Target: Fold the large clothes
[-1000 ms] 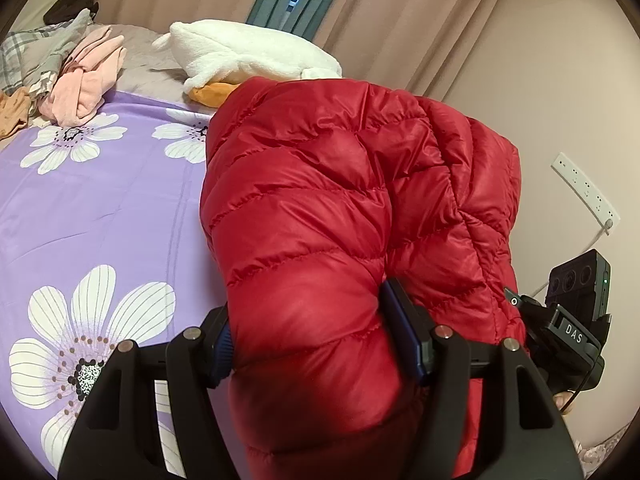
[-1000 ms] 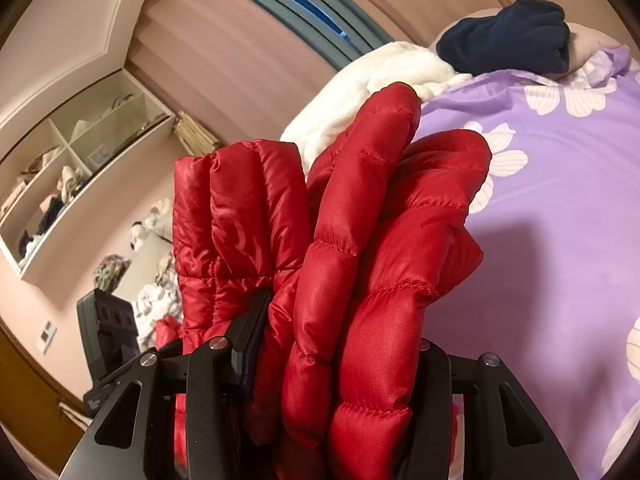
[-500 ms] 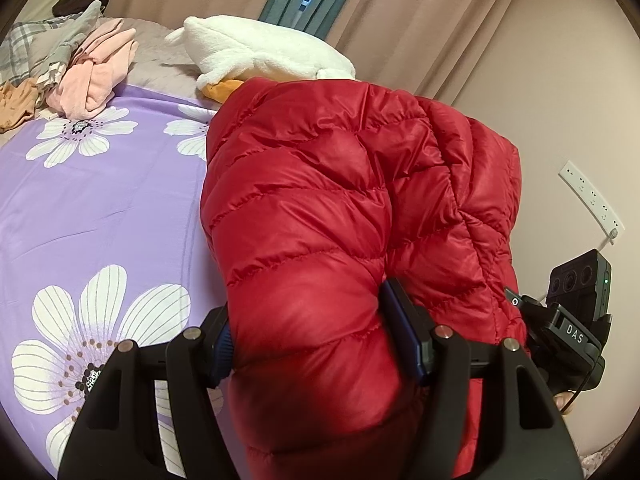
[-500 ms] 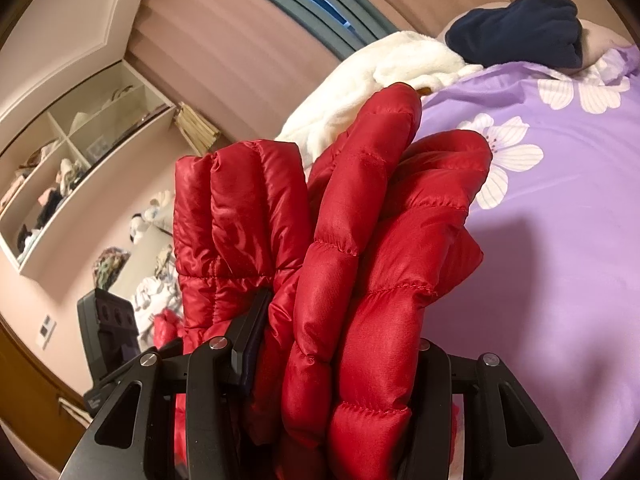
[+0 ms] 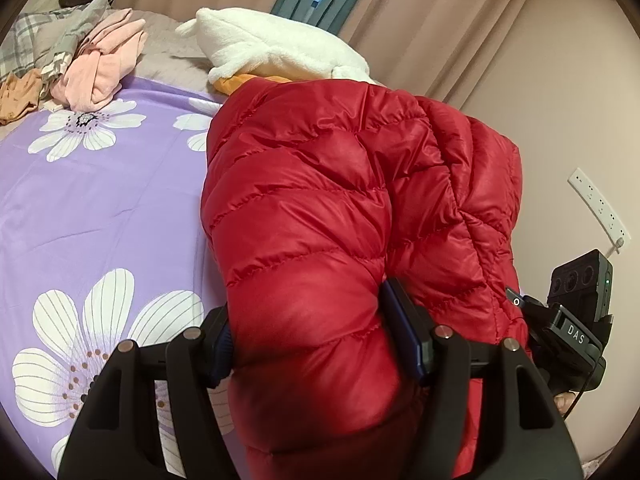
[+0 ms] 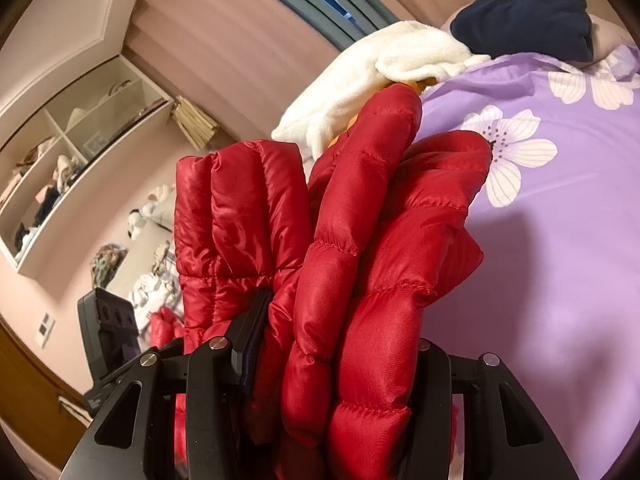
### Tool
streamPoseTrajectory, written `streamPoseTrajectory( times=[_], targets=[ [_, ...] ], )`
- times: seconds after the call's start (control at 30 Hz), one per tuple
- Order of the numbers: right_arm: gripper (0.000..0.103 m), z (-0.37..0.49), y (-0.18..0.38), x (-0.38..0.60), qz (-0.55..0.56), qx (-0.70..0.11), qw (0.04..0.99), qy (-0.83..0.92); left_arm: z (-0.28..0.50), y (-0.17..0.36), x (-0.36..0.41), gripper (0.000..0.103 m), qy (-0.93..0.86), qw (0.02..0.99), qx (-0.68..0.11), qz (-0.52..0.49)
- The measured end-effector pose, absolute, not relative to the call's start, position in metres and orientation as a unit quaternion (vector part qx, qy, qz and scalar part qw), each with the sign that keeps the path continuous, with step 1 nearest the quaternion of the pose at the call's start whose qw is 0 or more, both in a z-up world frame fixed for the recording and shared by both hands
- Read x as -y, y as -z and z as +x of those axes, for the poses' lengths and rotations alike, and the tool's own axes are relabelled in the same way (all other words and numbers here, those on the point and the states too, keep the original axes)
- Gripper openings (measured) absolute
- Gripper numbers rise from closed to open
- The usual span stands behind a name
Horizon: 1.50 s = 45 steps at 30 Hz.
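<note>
Left wrist view first: the left gripper [image 5: 310,344] has its 2 fingers [image 5: 404,332] clamped on a fat, puffy roll of the red down jacket [image 5: 340,208], which bulges out between them and fills the middle of the shot. The jacket is held up over the bed [image 5: 100,208], above the purple sheet with big white flowers. Beyond the jacket, a white fluffy blanket [image 5: 272,48] lies at the head of the bed with something orange [image 5: 240,82] poking out from under it. To the left of the jacket, further off, there's a heap of pink clothing [image 5: 104,64] next to some plaid fabric [image 5: 36,40]. Right of the jacket, the other gripper's black camera block [image 5: 580,296] shows against the wall, just under a white power strip [image 5: 598,210].

Right wrist view: the right gripper [image 6: 336,364] is pinching several bunched quilted layers of the same red down jacket [image 6: 360,240], the fingers [image 6: 250,340] squeezed onto the folds, which stand up in front of the lens. Right of the jacket is the purple flowered bed [image 6: 560,260]; behind the jacket sits the white fluffy blanket [image 6: 380,72], with a dark navy garment [image 6: 524,20] past it. Left of the jacket there's a wall shelf [image 6: 72,152] with stuff on it and the other gripper's camera block [image 6: 108,320] down low.
</note>
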State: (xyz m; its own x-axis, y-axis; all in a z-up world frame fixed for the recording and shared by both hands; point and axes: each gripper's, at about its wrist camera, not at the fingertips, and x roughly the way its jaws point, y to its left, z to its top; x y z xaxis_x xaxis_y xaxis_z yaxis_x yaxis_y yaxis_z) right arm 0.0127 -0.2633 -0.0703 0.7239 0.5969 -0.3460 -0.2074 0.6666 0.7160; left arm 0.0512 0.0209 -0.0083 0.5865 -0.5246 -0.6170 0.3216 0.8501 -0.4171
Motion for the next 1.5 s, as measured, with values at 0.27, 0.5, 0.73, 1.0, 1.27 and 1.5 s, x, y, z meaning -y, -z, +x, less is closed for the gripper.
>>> streamPoseTrajectory(
  times=[0.27, 0.5, 0.73, 1.0, 1.27, 1.5],
  targets=[
    [0.049, 0.022, 0.071, 0.255, 0.336, -0.296, 0.863, -0.233, 0.062, 0.013, -0.026, 0.065, 0.235, 0.880, -0.391, -0.135],
    [0.049, 0.030, 0.071, 0.244, 0.334, -0.300, 0.863, -0.234, 0.079, 0.019, -0.034, 0.065, 0.230, 0.878, -0.395, -0.140],
    [0.049, 0.036, 0.071, 0.238, 0.334, -0.303, 0.863, -0.230, 0.097, 0.026, -0.038, 0.065, 0.230, 0.878, -0.396, -0.140],
    [0.049, 0.043, 0.071, 0.231, 0.331, -0.307, 0.863, -0.228, 0.110, 0.032, -0.041, 0.065, 0.227, 0.876, -0.400, -0.143],
    [0.049, 0.049, 0.075, 0.228, 0.336, -0.316, 0.858, -0.226, 0.119, 0.041, -0.042, 0.065, 0.223, 0.873, -0.409, -0.142],
    [0.049, 0.051, 0.079, 0.227, 0.340, -0.321, 0.855, -0.223, 0.120, 0.046, -0.042, 0.065, 0.220, 0.873, -0.413, -0.139]
  ],
)
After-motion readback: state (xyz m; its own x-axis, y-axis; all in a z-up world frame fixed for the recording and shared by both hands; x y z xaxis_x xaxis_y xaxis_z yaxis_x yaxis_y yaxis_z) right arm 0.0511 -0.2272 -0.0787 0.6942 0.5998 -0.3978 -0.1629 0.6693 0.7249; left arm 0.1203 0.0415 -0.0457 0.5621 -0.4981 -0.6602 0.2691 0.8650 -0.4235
